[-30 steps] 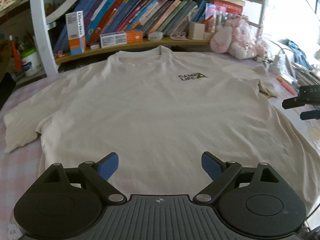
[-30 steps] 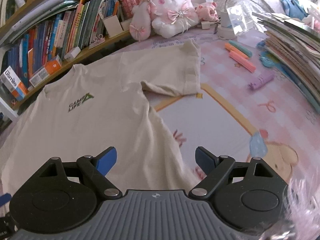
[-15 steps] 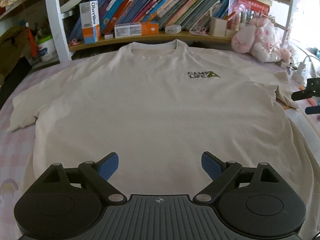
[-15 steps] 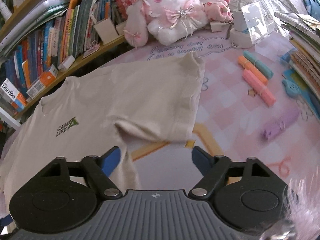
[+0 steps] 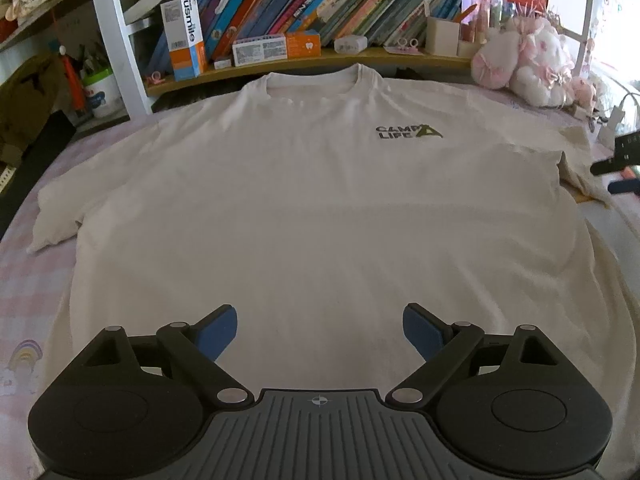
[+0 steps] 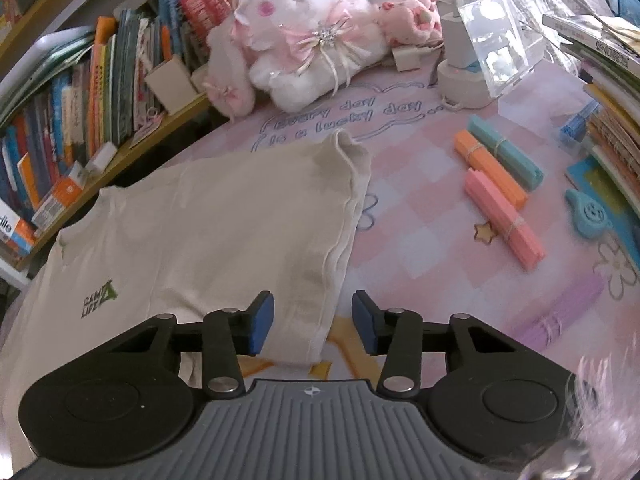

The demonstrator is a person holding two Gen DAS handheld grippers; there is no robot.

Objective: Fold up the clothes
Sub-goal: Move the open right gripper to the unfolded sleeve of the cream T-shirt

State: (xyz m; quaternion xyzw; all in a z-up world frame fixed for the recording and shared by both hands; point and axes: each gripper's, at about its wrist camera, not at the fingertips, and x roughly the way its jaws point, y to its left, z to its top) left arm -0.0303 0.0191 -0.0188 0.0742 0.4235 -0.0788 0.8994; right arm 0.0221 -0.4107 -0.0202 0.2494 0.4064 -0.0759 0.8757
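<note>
Cream T-shirt lies flat, front up, on the pink checked table, collar toward the bookshelf. Left claw spread wide over the shirt's lower hem, nothing between the pads. Right claw has just been closing, still gapped, over the sleeve edge; pads not pressing the cloth.

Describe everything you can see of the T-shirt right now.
The T-shirt is cream, soft knit fabric, lying flat and face up on the pink checked cover, round collar toward the bookshelf. A small dark "CAMP LIFE" print sits on the chest. Both short sleeves are spread out. One sleeve's hem lies between the right gripper's blue fingers, not yet pinched.
</note>
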